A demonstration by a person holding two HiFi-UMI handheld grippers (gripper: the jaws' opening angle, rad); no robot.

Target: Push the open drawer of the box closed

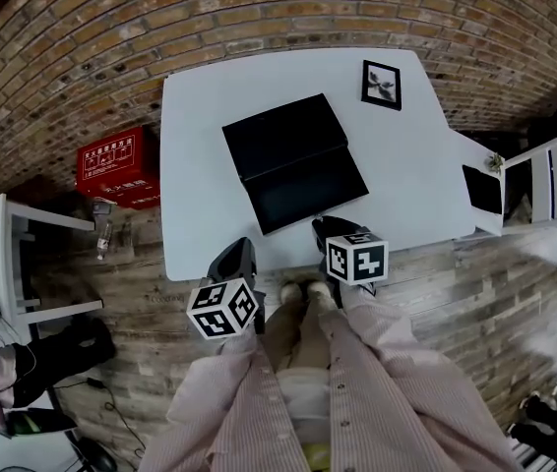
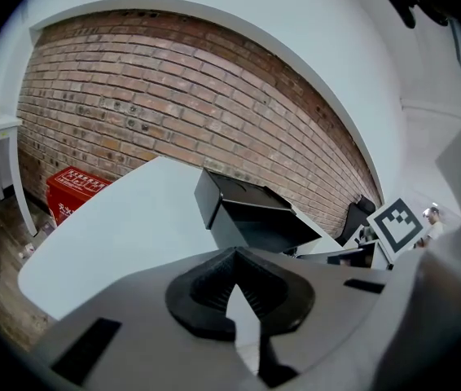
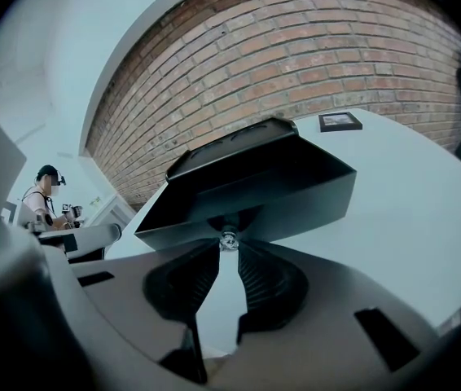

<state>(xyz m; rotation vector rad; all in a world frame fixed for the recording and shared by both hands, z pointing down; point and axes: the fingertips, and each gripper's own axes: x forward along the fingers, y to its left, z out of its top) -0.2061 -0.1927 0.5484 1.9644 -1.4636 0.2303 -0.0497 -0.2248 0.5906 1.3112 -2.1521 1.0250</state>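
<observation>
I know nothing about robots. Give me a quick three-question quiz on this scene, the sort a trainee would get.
1. True or false: the drawer of the black box is pushed fully in.
2. What sits at the right gripper's jaw tips? A) a pen B) the drawer's knob C) a cup
3. Fill in: the framed picture lies near the table's far ____ corner, as the person faces it.
Key: 1 false; 2 B; 3 right.
</observation>
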